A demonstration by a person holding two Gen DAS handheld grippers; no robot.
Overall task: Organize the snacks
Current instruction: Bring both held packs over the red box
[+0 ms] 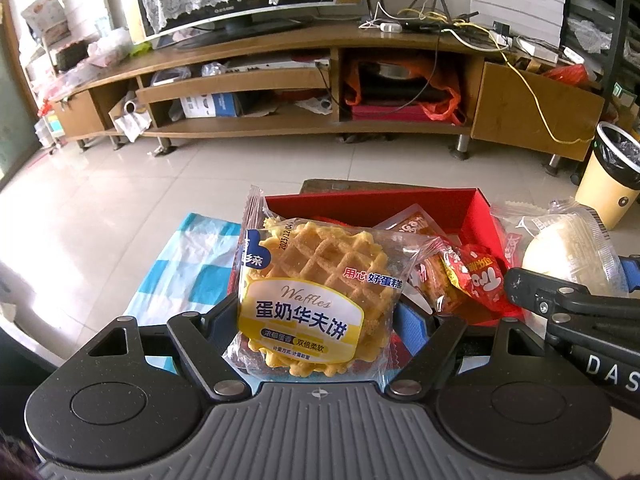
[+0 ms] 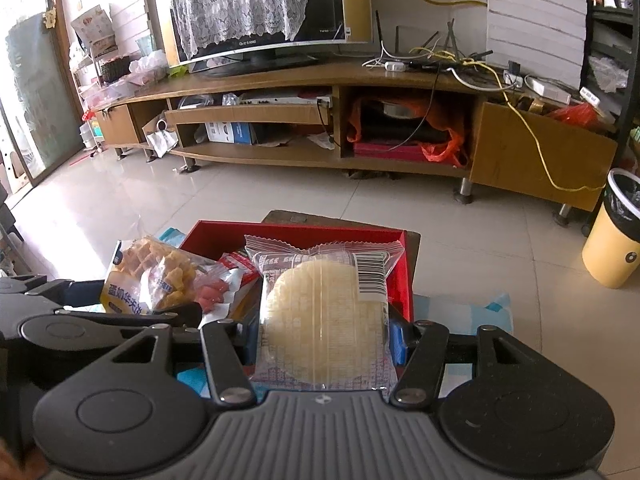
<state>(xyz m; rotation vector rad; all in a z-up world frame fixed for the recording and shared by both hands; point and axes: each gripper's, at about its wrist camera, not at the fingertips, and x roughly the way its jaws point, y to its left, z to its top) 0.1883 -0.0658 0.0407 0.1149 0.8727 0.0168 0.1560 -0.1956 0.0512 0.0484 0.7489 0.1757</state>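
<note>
My left gripper (image 1: 320, 320) is shut on a clear waffle packet (image 1: 316, 280) with a yellow label, held upright just in front of the red box (image 1: 440, 204). The box holds several red and orange snack packets (image 1: 476, 276). My right gripper (image 2: 326, 336) is shut on a clear packet with a pale round cake (image 2: 324, 312), also held at the near edge of the red box (image 2: 300, 236). In the right wrist view the waffle packet (image 2: 148, 276) sits to the left, beside a sausage packet (image 2: 216, 292). The two grippers are close side by side.
The box stands on a small table with a blue-and-white checked cloth (image 1: 188, 264). Beyond it are a tiled floor and a long wooden TV stand (image 1: 320, 56) cluttered with cables. A yellow bin (image 2: 612, 232) stands on the floor at the right.
</note>
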